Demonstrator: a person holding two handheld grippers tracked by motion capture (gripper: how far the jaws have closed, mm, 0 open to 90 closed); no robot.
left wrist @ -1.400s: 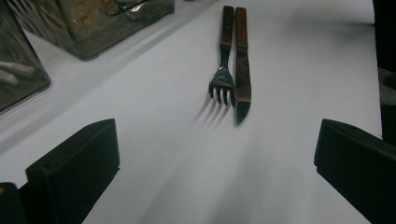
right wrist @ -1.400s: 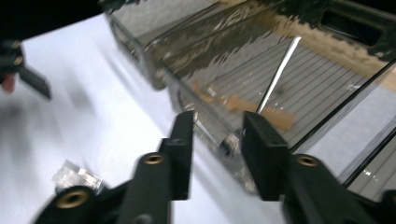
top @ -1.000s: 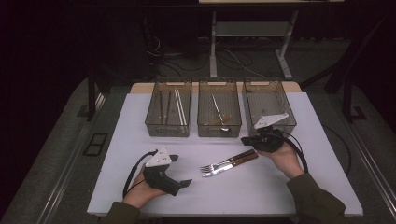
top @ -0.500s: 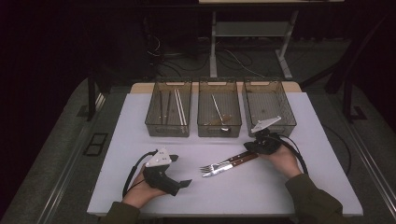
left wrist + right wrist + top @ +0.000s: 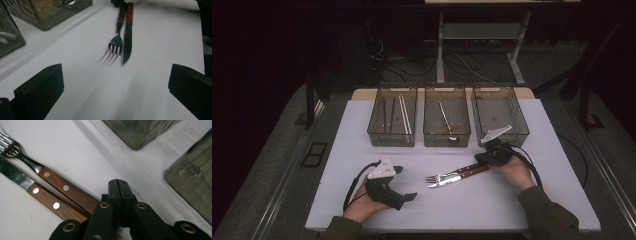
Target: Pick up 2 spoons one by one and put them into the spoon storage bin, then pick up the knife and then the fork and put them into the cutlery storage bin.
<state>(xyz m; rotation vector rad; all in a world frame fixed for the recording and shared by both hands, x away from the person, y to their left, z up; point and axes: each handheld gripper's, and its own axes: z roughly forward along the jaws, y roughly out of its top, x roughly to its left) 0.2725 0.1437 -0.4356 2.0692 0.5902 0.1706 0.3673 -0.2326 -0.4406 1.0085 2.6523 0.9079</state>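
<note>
White tabletop (image 5: 362, 150): nearest, the left gripper (image 5: 404, 197) rests with jaws wide open. Beyond it lie a fork (image 5: 447, 174) and knife (image 5: 459, 178), side by side. Past their wooden handles, the right gripper (image 5: 479, 157) is closed, empty.

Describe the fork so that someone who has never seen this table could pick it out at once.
On the white table, in front of the three clear bins, two wooden-handled pieces lie side by side near the right gripper. The fork is the one nearer the bins, with tines, unlike the flat-bladed knife.
</note>
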